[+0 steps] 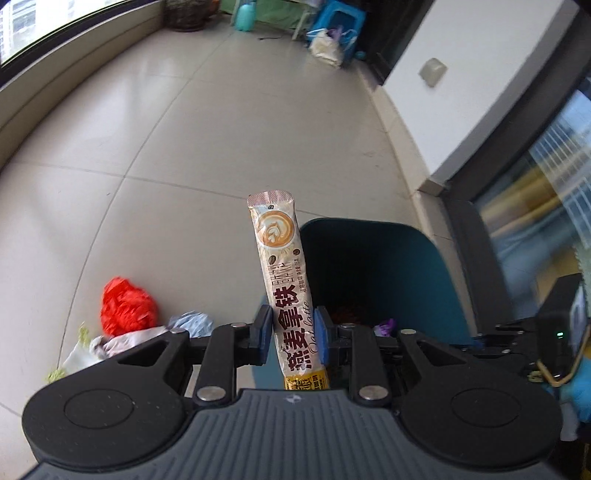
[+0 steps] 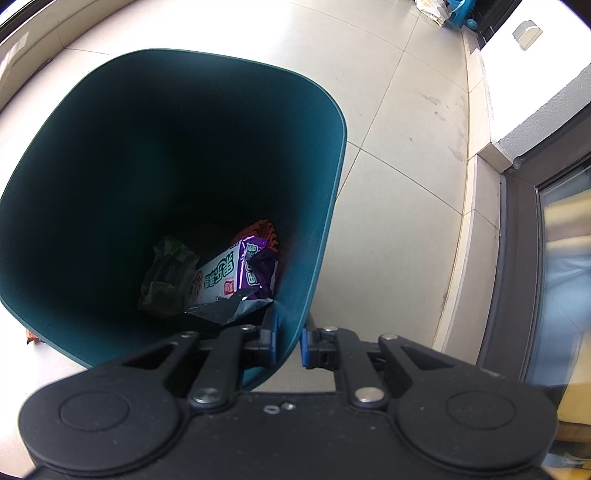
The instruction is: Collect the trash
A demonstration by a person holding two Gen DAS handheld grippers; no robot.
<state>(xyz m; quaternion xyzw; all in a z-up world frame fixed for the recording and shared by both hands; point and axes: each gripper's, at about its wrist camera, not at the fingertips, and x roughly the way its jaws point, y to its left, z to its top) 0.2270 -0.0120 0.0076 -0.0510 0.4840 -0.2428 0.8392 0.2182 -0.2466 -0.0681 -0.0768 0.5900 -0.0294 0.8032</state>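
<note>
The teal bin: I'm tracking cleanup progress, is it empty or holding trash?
Holding trash. The teal bin has a purple-and-white snack wrapper, a dark crumpled bag and something orange at its bottom.

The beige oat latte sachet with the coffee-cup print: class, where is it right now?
In the left wrist view, the beige oat latte sachet stands upright between the left gripper's blue pads, beside the teal plastic bin.

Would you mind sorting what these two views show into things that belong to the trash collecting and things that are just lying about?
Part of the job:
- oat latte sachet, clamped in the left hand-held gripper
- teal bin, its wall clamped by the right hand-held gripper
- wrappers in the bin
- red crumpled trash and pale scraps on the floor

Just lying about:
- blue stool
- white bag
- woven basket
</note>
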